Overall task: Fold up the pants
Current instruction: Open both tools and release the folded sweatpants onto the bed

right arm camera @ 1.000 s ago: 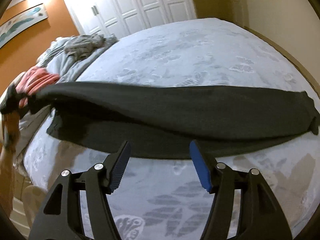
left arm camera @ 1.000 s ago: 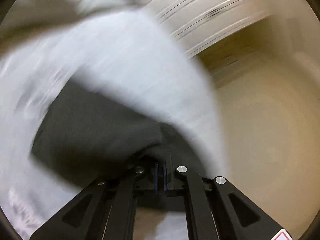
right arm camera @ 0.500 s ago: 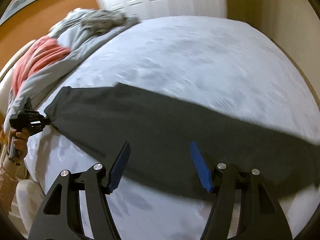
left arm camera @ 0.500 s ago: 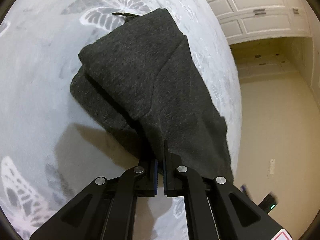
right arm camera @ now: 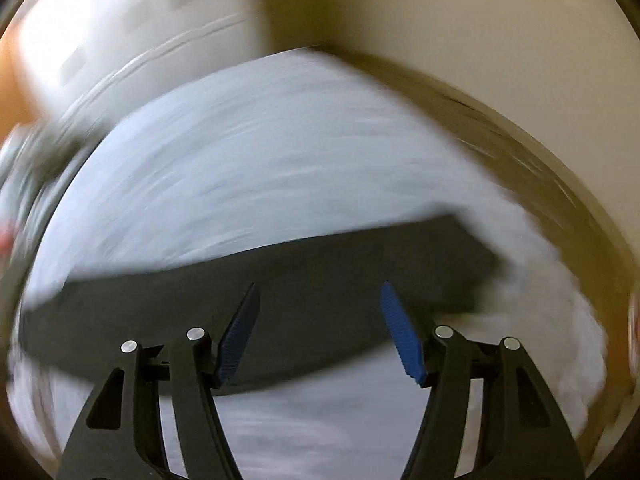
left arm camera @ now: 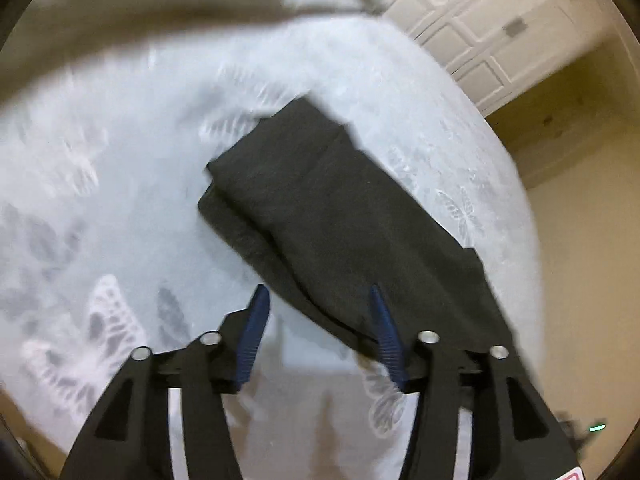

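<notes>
The dark grey pants (left arm camera: 344, 216) lie flat on the white patterned bedspread (left arm camera: 120, 208), folded lengthwise into a long strip. My left gripper (left arm camera: 318, 294) is open and empty just above the strip's near end. In the right wrist view, which is motion-blurred, the pants (right arm camera: 280, 280) stretch across the bed as a dark band. My right gripper (right arm camera: 318, 294) is open and empty above the band's near edge.
White panelled closet doors (left arm camera: 492, 24) stand beyond the bed. A beige floor (left arm camera: 580, 240) runs along the bed's right side. A cream wall (right arm camera: 460, 20) rises behind the bed in the right wrist view.
My left gripper has let go of the pants and opened; the pants now lie flat. My right gripper stayed open and swung quickly to the right along the pants.
</notes>
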A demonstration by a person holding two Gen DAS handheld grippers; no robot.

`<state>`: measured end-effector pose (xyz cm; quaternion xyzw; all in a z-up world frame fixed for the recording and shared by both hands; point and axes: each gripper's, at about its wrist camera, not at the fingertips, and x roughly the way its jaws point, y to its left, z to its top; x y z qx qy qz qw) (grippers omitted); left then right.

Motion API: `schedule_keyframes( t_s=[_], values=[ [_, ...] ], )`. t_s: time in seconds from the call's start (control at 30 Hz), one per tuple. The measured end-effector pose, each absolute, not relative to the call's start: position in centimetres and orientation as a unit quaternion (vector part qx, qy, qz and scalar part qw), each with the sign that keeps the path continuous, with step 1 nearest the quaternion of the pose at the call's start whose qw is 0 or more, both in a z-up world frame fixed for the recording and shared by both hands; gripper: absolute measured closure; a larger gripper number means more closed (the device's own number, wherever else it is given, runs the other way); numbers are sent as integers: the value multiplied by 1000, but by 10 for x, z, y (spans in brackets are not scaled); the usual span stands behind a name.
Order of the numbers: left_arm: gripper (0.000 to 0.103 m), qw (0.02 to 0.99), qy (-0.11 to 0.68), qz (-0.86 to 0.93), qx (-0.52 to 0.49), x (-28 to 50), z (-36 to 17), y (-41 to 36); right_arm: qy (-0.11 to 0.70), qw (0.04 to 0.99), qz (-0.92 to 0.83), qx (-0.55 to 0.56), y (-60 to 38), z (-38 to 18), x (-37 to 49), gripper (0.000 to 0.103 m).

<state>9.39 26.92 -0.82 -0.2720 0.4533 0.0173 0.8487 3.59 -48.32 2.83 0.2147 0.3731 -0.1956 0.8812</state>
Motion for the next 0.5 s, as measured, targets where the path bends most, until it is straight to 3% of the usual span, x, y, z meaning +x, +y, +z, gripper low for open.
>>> schedule_keyframes(
  t_s=[0.13, 0.4, 0.5],
  values=[
    [29, 874, 428, -18, -228, 85, 14, 194, 365, 842, -200, 343, -565, -5, 1, 41],
    [26, 865, 434, -88, -238, 101, -24, 98, 427, 803, -142, 389, -566, -65, 50, 45],
    [26, 876, 432, -78, -198, 101, -34, 97, 399, 797, -159, 424, -575, -69, 45, 47]
  ],
)
